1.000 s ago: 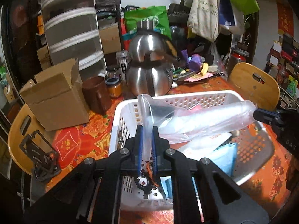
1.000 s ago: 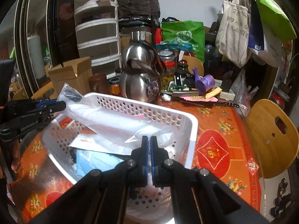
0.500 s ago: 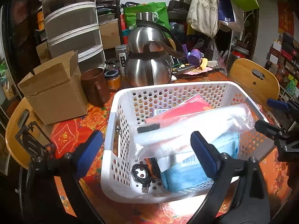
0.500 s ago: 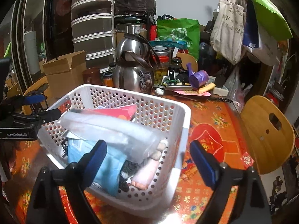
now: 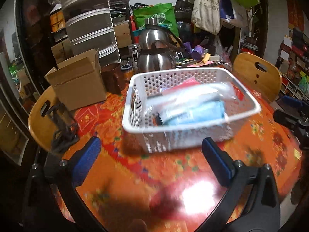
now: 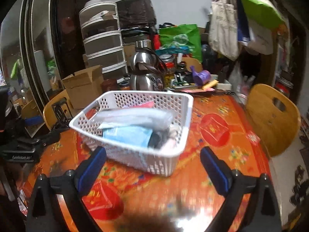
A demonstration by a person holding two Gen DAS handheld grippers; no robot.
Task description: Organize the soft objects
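Observation:
A white perforated basket [image 5: 241,104] stands on the red-orange tablecloth; it also shows in the right wrist view [image 6: 185,116]. In it lie a clear plastic bag of white material [image 5: 202,92] [image 6: 135,116], a light blue pack [image 5: 193,114] [image 6: 127,135] and a red-pink packet [image 5: 187,83] [image 6: 147,104]. My left gripper [image 5: 152,160] is open and empty, in front of the basket. My right gripper [image 6: 152,166] is open and empty, also in front of it.
A cardboard box [image 5: 77,81], a brown mug [image 5: 113,77], jars and two steel kettles [image 5: 154,58] stand behind the basket. Wooden chairs [image 5: 258,73] [image 5: 41,114] flank the table. A drawer tower [image 5: 90,27] and hanging bags stand at the back.
Both grippers let go of the clear plastic bag, which dropped into the basket. Both then opened wide and drew back toward the near table edge.

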